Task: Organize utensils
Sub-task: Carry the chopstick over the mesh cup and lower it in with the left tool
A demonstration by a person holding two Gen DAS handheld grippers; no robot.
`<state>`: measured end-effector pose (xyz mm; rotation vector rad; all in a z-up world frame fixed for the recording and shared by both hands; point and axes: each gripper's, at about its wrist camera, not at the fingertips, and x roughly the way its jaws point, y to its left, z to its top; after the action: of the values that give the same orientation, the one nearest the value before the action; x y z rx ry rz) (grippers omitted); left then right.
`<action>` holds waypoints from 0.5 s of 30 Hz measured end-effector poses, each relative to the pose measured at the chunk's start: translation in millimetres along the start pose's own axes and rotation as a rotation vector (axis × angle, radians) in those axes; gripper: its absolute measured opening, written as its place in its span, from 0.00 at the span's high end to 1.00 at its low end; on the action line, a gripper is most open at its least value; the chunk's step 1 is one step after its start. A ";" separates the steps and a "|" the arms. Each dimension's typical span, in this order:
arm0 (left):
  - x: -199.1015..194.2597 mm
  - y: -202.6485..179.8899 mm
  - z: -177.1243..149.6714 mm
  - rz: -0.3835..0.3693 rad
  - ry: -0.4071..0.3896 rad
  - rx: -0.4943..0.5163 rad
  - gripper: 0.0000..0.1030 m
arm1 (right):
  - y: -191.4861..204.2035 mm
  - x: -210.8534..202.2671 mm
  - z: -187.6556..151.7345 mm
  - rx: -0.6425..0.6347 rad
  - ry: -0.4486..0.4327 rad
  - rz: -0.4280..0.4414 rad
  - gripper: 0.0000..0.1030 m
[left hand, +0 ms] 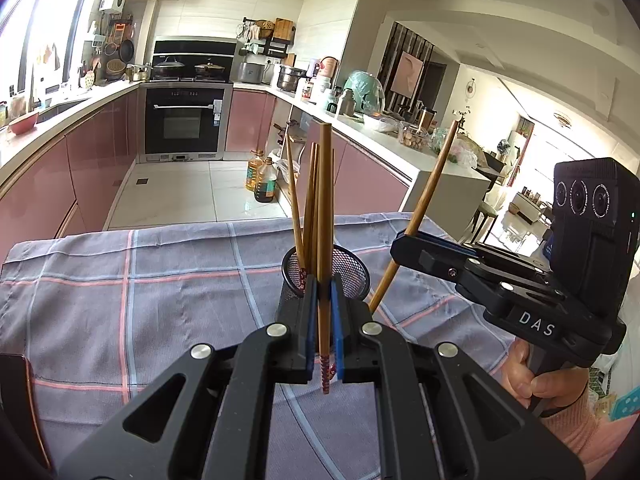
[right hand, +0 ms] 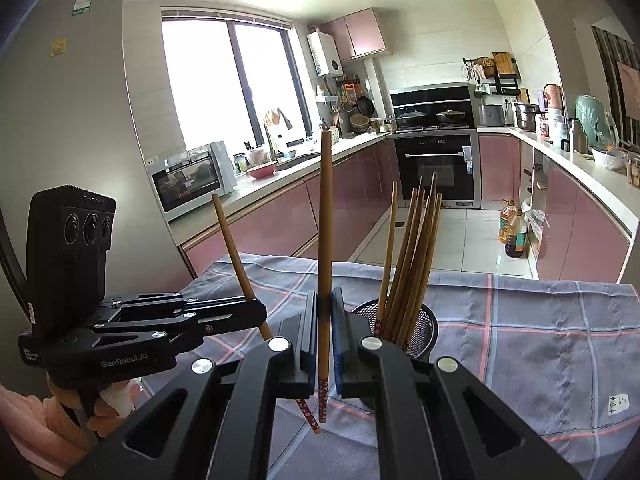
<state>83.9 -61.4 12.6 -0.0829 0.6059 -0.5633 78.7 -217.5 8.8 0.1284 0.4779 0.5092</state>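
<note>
each gripper clenched one chopstick upright: left gripper (left hand: 324, 344), right gripper (right hand: 325, 344), poised near the mesh holder (right hand: 420, 322) on the checked cloth (right hand: 540, 320), likely for dropping in.

Plaid tablecloth (left hand: 160, 280), black oven (left hand: 185, 120), 2 oil bottles (left hand: 262, 178)
</note>
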 end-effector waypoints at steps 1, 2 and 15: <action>-0.3 0.0 0.0 -0.001 -0.001 0.000 0.93 | -0.1 0.3 0.5 -0.001 -0.001 0.000 0.94; -0.4 0.0 1.6 -0.001 -0.002 0.001 0.93 | -0.2 0.8 1.2 -0.001 -0.001 0.001 0.94; -6.1 -2.5 10.1 0.007 -0.027 0.015 0.93 | -3.3 -1.2 11.4 -0.009 -0.020 -0.003 0.94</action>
<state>84.2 -61.2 24.7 -0.0742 0.5759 -0.5589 84.6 -221.0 18.6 0.1238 0.4562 0.5069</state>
